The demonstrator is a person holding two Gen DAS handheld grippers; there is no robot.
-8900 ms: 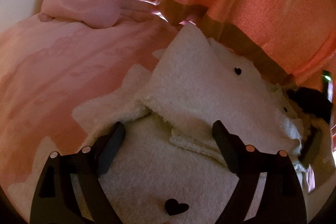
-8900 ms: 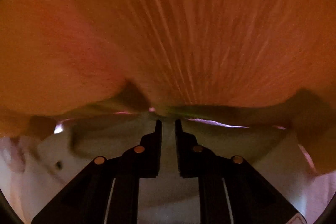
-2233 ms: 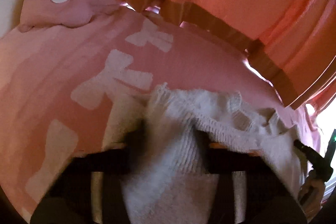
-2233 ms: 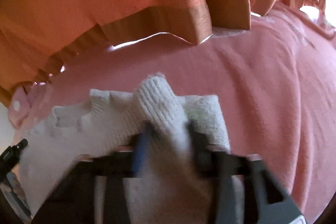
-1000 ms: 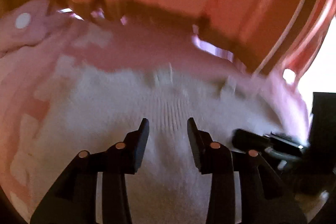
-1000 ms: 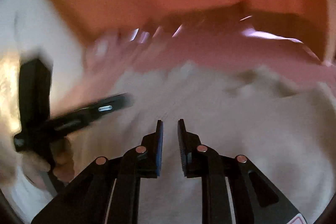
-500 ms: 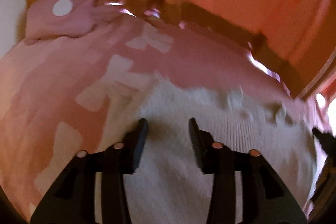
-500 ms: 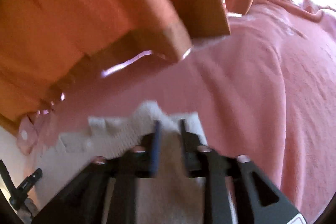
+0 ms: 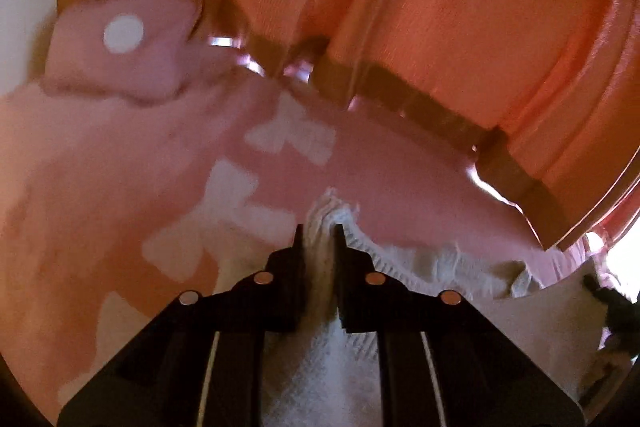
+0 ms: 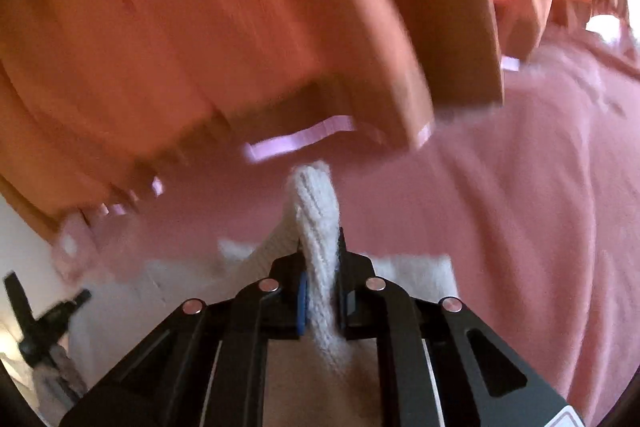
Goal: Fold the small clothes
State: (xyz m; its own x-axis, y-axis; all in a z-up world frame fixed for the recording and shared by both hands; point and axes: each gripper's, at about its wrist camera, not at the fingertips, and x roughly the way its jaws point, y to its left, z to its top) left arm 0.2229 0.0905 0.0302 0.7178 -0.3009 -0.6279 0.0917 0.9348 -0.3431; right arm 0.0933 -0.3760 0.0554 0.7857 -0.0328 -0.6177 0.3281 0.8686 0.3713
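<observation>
A small white knitted garment (image 9: 404,267) lies on a pink bedspread (image 9: 120,187). My left gripper (image 9: 319,231) is shut on a ribbed edge of the garment at its left end. My right gripper (image 10: 320,247) is shut on another ribbed fold of the white garment (image 10: 316,211), which sticks up between the fingers. The garment stretches between the two grippers. The other gripper shows at the right edge of the left wrist view (image 9: 612,303) and at the left edge of the right wrist view (image 10: 36,323).
Orange curtains (image 9: 440,7) hang along the far side of the bed, also in the right wrist view (image 10: 240,27). A pink cushion (image 9: 128,55) with a white disc lies at the back left. White bow patterns (image 9: 232,195) mark the bedspread.
Both grippers have closed on the garment's ribbed edge; half a second ago the left was open over it. The garment's edge is now pinched and raised.
</observation>
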